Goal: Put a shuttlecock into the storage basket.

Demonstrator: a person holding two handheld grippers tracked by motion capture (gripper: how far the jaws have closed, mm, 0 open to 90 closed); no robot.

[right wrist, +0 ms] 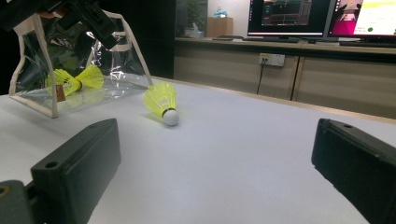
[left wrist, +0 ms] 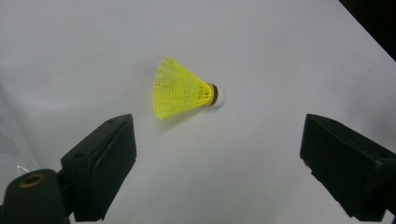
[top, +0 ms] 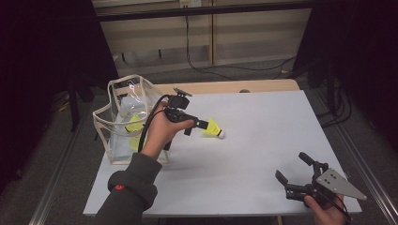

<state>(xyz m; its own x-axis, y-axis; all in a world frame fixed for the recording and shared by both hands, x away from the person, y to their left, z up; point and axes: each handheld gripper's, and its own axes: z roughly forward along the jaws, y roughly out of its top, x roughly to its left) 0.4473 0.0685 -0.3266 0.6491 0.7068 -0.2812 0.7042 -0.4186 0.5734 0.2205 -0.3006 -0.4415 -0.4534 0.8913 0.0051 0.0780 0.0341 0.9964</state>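
Shuttlecock, yellow with a white cork nose, lies on its side on the white tabletop, just beyond the tips of the left claw and apart from them. In the left gripper view the two black jaws stand wide, with the shuttlecock ahead of the gap and nothing between them. The right claw hangs low over the near right corner of the tabletop, its jaws also wide and empty, well apart from the shuttlecock.

I judge the shuttlecock very light and easy to knock or roll. Its mesh skirt looks thin, springy plastic that would give and could deform under a hard squeeze; the cork nose and the dark band behind it look firmer. A gentle pinch across the narrow end of the skirt, near the nose, seems the safest hold.

To the left a clear soft pouch with pale edging stands open on the tabletop, and more yellow shuttlecocks lie inside it.

The tabletop is smooth, matt and flat, so little would stop a slide. The room is dim; cables trail across the floor behind, wooden cabinets line the far wall, and lit monitors stand on them.
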